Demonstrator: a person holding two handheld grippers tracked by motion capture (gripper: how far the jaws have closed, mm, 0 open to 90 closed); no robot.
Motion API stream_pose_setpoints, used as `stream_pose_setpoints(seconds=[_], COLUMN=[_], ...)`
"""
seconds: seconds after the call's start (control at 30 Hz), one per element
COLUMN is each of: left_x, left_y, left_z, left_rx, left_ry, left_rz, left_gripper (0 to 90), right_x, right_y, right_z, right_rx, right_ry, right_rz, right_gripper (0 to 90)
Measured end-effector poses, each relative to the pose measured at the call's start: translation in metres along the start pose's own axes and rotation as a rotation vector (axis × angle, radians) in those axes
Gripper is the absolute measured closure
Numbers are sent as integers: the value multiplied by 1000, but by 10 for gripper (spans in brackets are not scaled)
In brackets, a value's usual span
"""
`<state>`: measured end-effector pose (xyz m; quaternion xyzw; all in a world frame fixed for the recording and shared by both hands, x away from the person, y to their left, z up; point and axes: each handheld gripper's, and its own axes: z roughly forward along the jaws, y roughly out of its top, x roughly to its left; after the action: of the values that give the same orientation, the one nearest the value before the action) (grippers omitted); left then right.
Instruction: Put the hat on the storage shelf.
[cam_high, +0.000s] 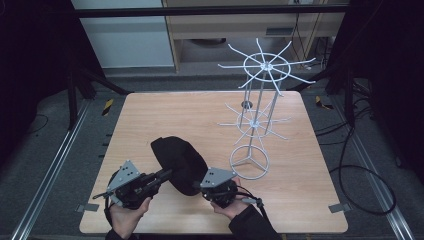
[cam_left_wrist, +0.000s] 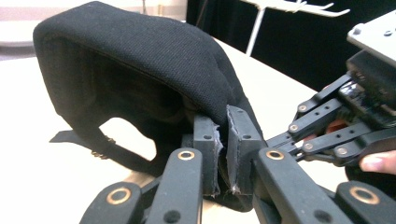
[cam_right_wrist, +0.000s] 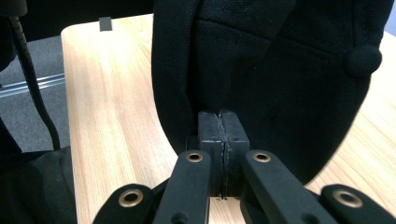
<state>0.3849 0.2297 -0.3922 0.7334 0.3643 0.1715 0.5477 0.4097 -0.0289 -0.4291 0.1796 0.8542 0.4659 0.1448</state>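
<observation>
Black cap (cam_high: 177, 162) held up over the table's near middle, both sides gripped: left gripper (cam_left_wrist: 223, 154) clamped on its rim, right gripper (cam_right_wrist: 223, 149) apparently pinching the brim. Carrying step; next, lift far-right toward the white wire rack (cam_high: 257, 110).

The left gripper (cam_high: 134, 184) is made of black metal, and a grey three-cornered plate (cam_high: 127, 172) with small dark screws sits on top of its body. The right gripper (cam_high: 218, 187) has the same grey plate (cam_high: 216, 176) on top. Each jaw arm is a flat black bar with brass-coloured rings at the joints, and the pads (cam_left_wrist: 211, 149) at the ends are dark grey blocks with worn, frayed edges. A black cable (cam_high: 250, 199) trails behind the right gripper. A dark sleeve (cam_high: 252, 225) covers the forearm behind it.
</observation>
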Motion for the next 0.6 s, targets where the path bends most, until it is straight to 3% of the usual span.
stream_pose_setpoints(seconds=[0.27, 0.47, 0.6], left_x=[24, 39, 58], left_y=[-18, -30, -44], left_z=[-12, -15, -23], left_rx=[50, 96, 152], left_ry=[118, 164, 192], left_rz=[-1, -21, -58], left_gripper=[821, 822, 822], right_x=[11, 16, 16], right_y=[12, 12, 10], right_z=[28, 49, 51], right_rx=[21, 18, 9], right_ry=[5, 34, 40], right_rz=[11, 53, 74], right_gripper=[900, 881, 813])
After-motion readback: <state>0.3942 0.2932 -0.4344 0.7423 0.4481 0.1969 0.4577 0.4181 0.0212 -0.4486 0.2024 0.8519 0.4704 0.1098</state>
